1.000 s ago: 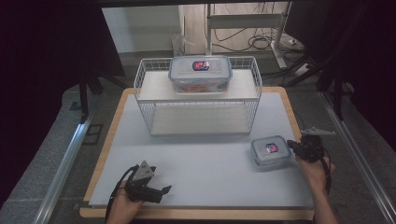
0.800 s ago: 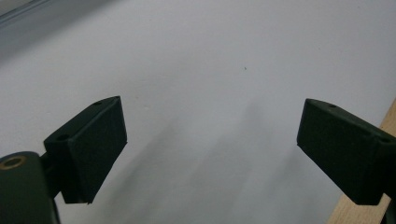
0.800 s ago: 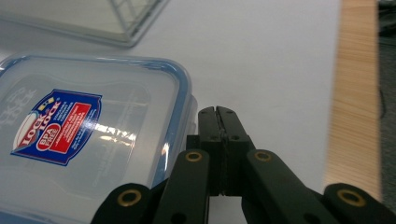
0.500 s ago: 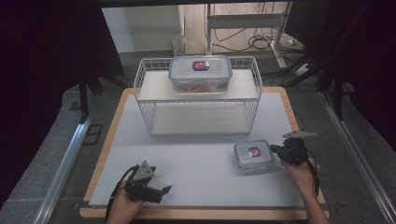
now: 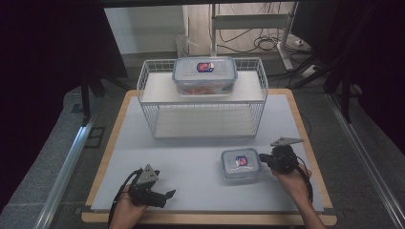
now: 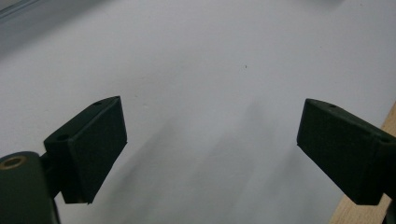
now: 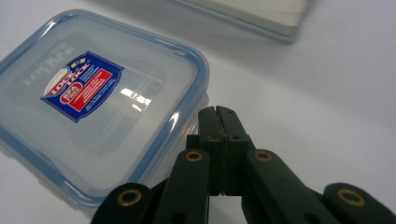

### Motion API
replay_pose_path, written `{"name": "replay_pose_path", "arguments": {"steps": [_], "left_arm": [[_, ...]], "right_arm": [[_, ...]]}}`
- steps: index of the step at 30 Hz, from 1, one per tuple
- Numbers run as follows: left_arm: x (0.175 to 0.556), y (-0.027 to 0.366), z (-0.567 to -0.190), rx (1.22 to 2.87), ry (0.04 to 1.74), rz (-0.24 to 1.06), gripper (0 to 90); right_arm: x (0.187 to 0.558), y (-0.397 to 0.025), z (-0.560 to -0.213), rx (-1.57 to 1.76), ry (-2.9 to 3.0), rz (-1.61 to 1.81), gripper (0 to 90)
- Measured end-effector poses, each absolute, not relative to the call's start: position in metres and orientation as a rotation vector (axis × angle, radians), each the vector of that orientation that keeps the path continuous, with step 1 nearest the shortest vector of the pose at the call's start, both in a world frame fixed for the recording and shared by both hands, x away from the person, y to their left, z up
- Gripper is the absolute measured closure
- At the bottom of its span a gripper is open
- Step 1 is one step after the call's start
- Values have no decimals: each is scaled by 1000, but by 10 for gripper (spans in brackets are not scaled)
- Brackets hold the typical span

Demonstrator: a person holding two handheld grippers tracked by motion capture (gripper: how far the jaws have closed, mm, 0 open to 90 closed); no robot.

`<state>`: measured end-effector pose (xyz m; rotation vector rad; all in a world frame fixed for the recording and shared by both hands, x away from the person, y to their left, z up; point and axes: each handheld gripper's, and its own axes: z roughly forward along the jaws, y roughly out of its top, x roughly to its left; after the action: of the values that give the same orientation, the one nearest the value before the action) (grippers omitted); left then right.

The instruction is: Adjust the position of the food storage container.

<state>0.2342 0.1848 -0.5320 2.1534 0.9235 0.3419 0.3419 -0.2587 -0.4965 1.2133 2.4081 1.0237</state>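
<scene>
Our right gripper [image 7: 218, 114], fingers pressed together, nudges the small container [image 5: 240, 164] (blue-rimmed lid); our left gripper [image 6: 212, 140] rests wide open on the tabletop [image 5: 191, 157].

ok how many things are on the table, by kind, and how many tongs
lidded plastic containers: 2, a small one on the mat by the right tongs, a large one on top of the wire rack
white wire rack: 1
tongs: 2, the left tongs open, the right shut
total: 5
</scene>
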Motion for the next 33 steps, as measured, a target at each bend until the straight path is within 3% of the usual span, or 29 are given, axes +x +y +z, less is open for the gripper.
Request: {"name": "replay_pose_path", "arguments": {"steps": [27, 33], "left_arm": [[234, 185, -531, 2145, 936, 326, 81], [234, 188, -530, 2124, 954, 315, 82]], "right_arm": [[314, -170, -503, 947, 2607, 1061, 890], [311, -181, -496, 934, 2567, 1078, 807]]}}
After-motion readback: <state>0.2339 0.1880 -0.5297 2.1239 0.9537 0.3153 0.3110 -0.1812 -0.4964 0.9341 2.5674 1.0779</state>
